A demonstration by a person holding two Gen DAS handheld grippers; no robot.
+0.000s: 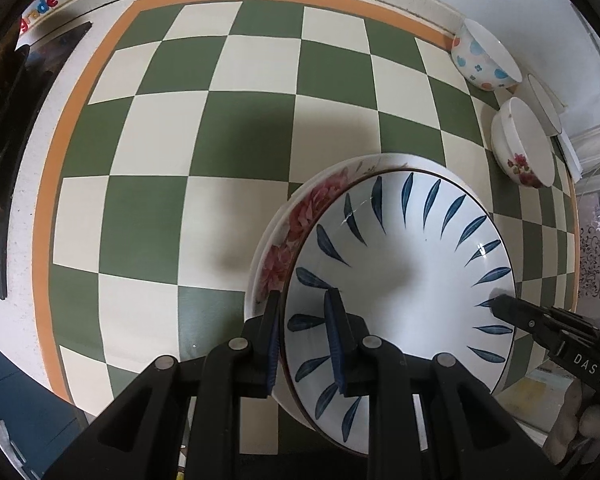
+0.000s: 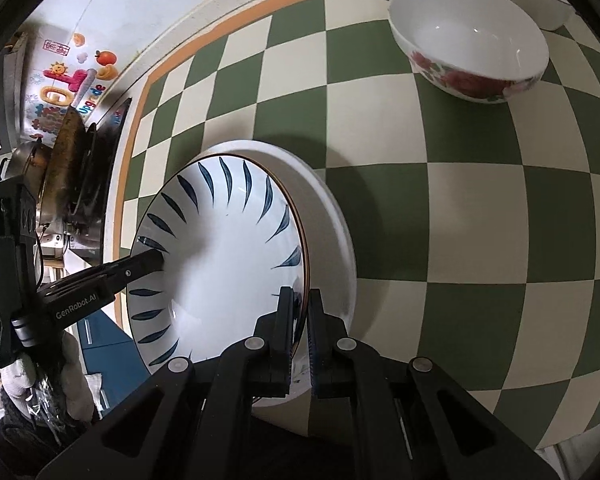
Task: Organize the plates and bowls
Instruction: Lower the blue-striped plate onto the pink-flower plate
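Note:
A white plate with blue leaf strokes (image 1: pixel 412 264) sits just over a rose-patterned plate (image 1: pixel 300 220), above a green and cream checked mat (image 1: pixel 219 120). I cannot tell whether the two plates touch. My left gripper (image 1: pixel 304 300) is shut on the blue-leaf plate's near rim, one finger inside and one outside. My right gripper (image 2: pixel 300 292) is shut on the same plate (image 2: pixel 227 248) at the opposite rim. The lower plate's white edge (image 2: pixel 336 232) shows beyond it. Each gripper appears in the other's view: the right gripper (image 1: pixel 500 306) and the left gripper (image 2: pixel 155 258).
Three bowls stand at the mat's far corner: a dotted bowl (image 1: pixel 484 58), a rose bowl (image 1: pixel 524 144) and a plain white bowl (image 1: pixel 544 104). A stove with a pot (image 2: pixel 71 168) borders the mat. A gloved hand (image 2: pixel 71 376) holds the left gripper.

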